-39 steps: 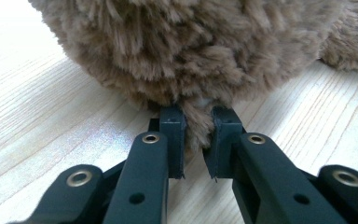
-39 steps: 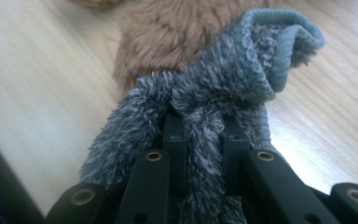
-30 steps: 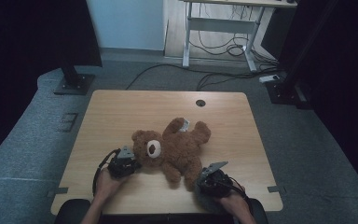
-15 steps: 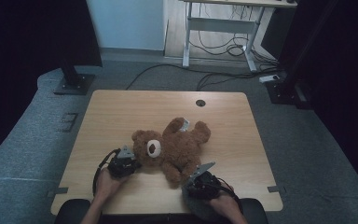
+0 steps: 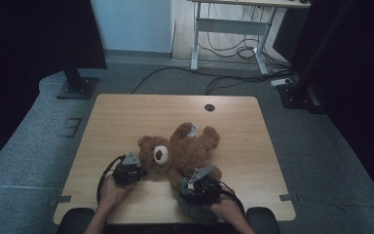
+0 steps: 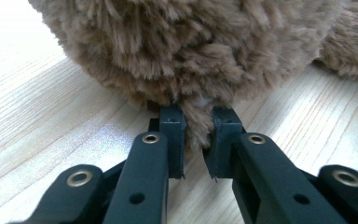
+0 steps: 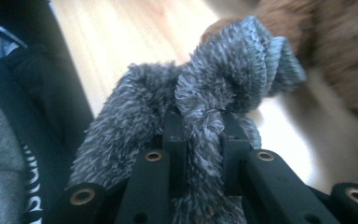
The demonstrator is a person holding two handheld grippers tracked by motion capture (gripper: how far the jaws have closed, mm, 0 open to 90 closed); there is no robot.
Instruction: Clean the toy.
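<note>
Right tool (image 5: 196,181), bottom centre of high view: jaws clamped on grey fleece (image 7: 205,107), bunched, at near bench edge just beside bear's lower body. Fleece off bear; judged removal nearly done or dressing not begun, cannot tell which.
Left tool (image 5: 137,168), lower left: jaws pinched on tuft of bear (image 5: 180,151) head fur, anchoring it.
Bear lies on back, centre of bench (image 5: 126,117).
Remaining: carry fleece clear or fit it; release bear.

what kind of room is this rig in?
Probably a lab or office corner set up for recording: a lone wooden desk with a cable grommet, grey carpet, dark curtains, and another cabled desk frame behind.
</note>
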